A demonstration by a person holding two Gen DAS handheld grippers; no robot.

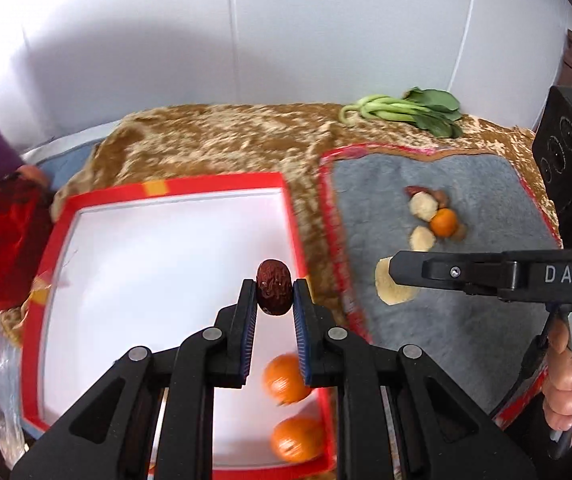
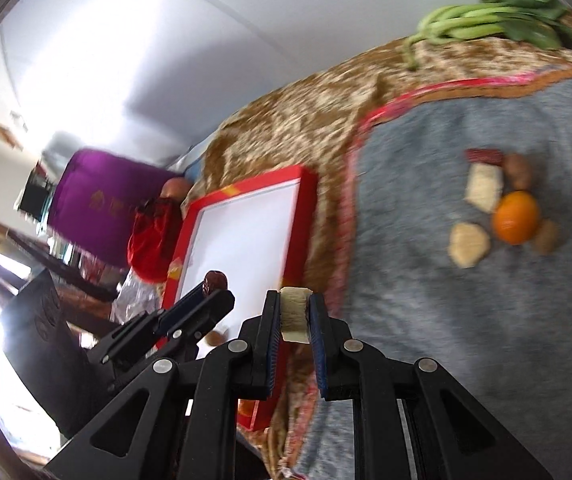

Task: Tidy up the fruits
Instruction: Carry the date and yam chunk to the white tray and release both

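I see a wrinkled, glossy date (image 1: 273,288), matt black plastic grippers (image 1: 273,289) with ribbed blue pads (image 1: 301,332), a fuzzy grey mat (image 1: 438,280), plush brown cloth (image 1: 213,148), and a smooth white tray (image 1: 165,280).

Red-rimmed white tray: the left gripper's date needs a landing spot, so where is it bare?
The red-rimmed white tray is bare across its far and left floor, up to the red rim. The near right corner is crowded by two oranges. The wrinkled dark-red date sits between the left gripper fingers.
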